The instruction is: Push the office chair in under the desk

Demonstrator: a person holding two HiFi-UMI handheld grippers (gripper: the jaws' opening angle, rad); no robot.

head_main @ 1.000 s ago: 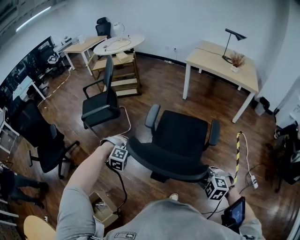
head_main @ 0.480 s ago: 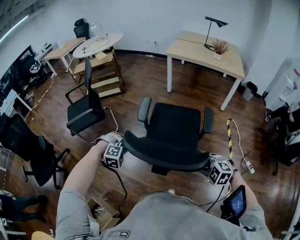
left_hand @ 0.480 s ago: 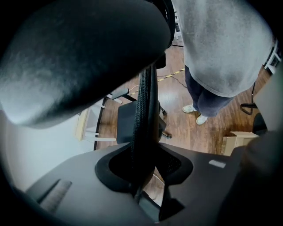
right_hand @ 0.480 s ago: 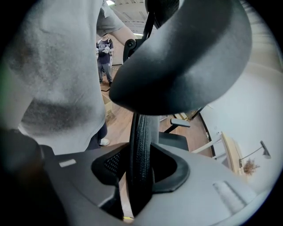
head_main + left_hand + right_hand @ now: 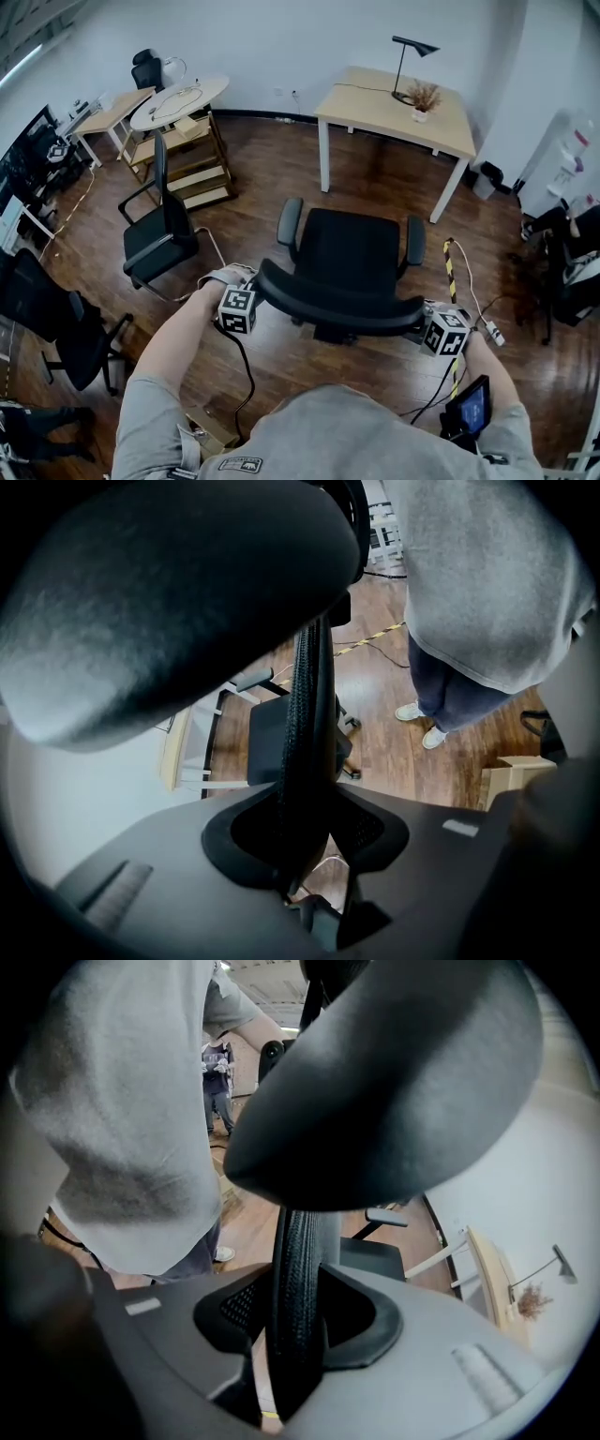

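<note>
Office chair (image 5: 352, 248) stands on open floor (image 5: 272, 187), seat facing the tabletop (image 5: 394, 98) straight ahead, well apart. Left gripper (image 5: 255, 298) and right gripper (image 5: 427, 326) clamp opposite ends of the backrest rim, fingers (image 5: 450, 855) pinching mesh. Both hands equally near.

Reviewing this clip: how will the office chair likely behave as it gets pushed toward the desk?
The office chair probably rolls easily on the smooth wood floor. Clamped high on the backrest by the left claw and right claw, it may swivel or tilt off line. The backrest may also flex slightly.
</note>
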